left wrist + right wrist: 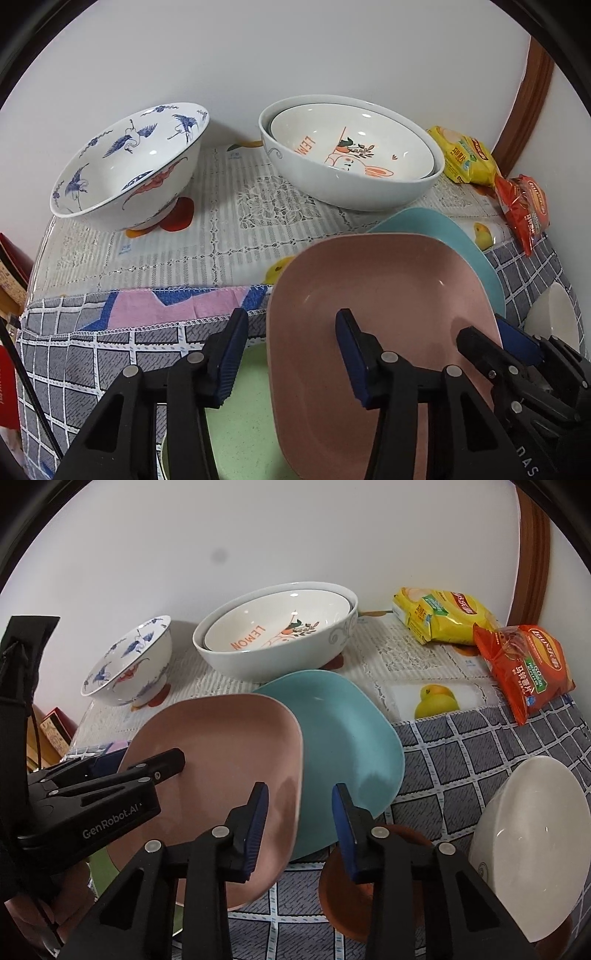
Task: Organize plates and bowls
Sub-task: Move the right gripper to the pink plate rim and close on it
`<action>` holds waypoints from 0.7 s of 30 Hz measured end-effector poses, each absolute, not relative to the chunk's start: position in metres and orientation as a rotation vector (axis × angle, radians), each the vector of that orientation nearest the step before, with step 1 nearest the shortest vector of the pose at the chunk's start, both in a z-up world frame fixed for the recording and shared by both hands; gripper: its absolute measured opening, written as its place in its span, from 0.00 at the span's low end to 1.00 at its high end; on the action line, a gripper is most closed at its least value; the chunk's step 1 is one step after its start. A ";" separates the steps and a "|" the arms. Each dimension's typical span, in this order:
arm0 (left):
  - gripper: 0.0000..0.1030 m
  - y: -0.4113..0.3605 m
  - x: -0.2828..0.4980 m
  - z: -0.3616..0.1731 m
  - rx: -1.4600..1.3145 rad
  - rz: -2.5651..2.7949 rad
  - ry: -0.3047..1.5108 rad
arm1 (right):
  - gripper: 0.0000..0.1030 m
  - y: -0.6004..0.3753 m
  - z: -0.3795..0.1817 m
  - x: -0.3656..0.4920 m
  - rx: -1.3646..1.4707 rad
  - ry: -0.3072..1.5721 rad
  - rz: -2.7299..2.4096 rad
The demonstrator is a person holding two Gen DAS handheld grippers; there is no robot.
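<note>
Pink plate [376, 314] is sitting between my left gripper [291, 354] pads and my right gripper [300, 825] pads — both half-open, neither visibly pressing.

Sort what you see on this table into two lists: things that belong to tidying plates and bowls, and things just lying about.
Job: pink plate, blue plate, green plate, crane bowl, nested lemon bowls, white bowl.
Lying about: yellow snack packet, orange snack packet.

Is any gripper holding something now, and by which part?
Nothing is gripped yet. The left gripper straddles the left rim of the pink plate, the right gripper its right rim, pads not pressing.
</note>
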State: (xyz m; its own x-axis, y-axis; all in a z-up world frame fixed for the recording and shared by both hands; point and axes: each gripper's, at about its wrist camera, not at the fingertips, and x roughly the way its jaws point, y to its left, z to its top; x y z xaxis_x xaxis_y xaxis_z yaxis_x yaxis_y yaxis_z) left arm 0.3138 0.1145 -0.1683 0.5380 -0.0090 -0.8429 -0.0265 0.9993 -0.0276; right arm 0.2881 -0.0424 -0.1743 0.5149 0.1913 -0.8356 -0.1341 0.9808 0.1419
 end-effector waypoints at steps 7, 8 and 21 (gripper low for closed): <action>0.34 0.112 0.311 -0.168 -0.038 0.003 0.991 | 0.16 -0.042 -0.181 0.291 0.100 1.033 0.213; 0.30 0.111 0.311 -0.167 -0.041 -0.003 0.991 | 0.14 -0.042 -0.182 0.291 0.102 1.031 0.214; 0.16 0.113 0.308 -0.164 -0.070 -0.005 0.977 | 0.07 -0.048 -0.176 0.288 0.150 0.987 0.199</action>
